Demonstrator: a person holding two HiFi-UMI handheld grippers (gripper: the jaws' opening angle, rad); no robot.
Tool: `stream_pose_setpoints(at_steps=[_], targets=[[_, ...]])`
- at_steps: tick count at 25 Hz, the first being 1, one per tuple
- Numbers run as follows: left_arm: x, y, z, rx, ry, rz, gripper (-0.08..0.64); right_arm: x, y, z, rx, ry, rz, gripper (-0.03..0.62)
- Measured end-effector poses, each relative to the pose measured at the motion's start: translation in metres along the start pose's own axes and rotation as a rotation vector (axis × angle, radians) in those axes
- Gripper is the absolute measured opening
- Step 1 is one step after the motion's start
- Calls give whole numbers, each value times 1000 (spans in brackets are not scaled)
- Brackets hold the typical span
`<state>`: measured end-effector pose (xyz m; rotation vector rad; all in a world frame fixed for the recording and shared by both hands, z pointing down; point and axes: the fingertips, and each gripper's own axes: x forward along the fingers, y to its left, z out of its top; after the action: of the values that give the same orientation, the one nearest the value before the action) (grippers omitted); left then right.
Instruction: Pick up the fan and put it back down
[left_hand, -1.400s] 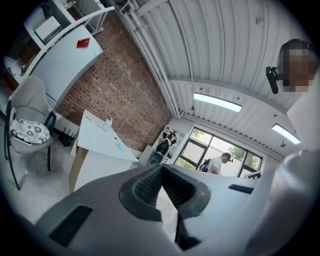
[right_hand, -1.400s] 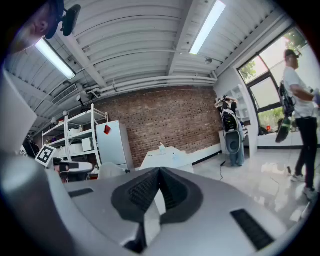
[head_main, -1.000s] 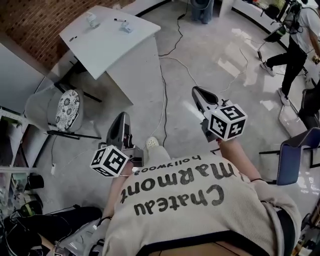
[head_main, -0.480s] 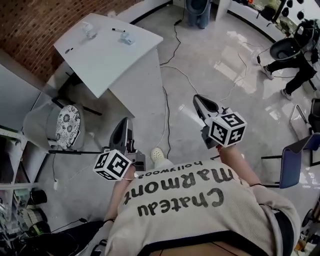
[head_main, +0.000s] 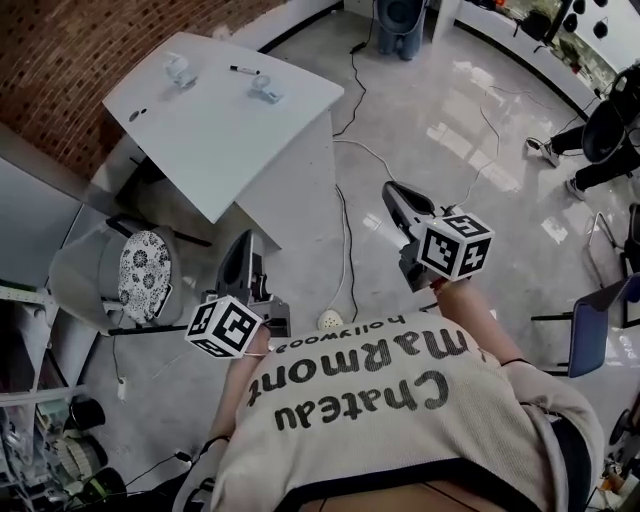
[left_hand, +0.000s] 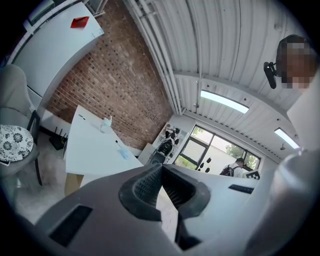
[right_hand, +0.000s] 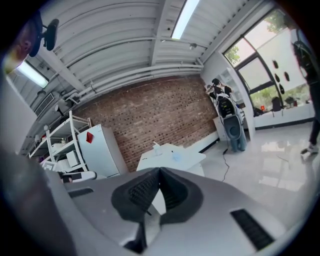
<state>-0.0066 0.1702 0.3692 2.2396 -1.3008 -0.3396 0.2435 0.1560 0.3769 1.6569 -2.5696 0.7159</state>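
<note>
White table (head_main: 225, 120) stands ahead in the head view, bearing small objects (head_main: 180, 68); one may be the fan, too small to tell. Left gripper (head_main: 244, 238) and right gripper (head_main: 391, 190) point toward it. Left gripper view: jaws pressed together, empty. Right gripper view: the same. This looks like the approach; next, reach the table and spread the jaws.

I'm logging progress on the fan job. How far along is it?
Done: nothing visible. In hand: nothing; the left hand-held gripper and right hand-held gripper are shut and empty, above the floor short of the table. Left: everything, the pickup and the put-down. Small items lie on the table; I cannot tell whether one is the fan.
</note>
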Motion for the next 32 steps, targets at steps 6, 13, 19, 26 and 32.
stream_pose_setpoints(at_steps=[6, 13, 19, 26, 32], targets=[[16, 30, 24, -1, 8, -20, 0, 41, 15, 9, -3, -8, -3, 3], [27, 69, 39, -5, 19, -8, 0, 84, 26, 2, 21, 14, -6, 3], [35, 89, 33, -29, 34, -10, 0, 108, 24, -10, 47, 47, -5, 3], [55, 112, 38, -44, 49, -2, 0, 146, 20, 0, 39, 41, -2, 3], [88, 126, 54, -32, 21, 10, 0, 189, 7, 12, 48, 51, 36, 3]])
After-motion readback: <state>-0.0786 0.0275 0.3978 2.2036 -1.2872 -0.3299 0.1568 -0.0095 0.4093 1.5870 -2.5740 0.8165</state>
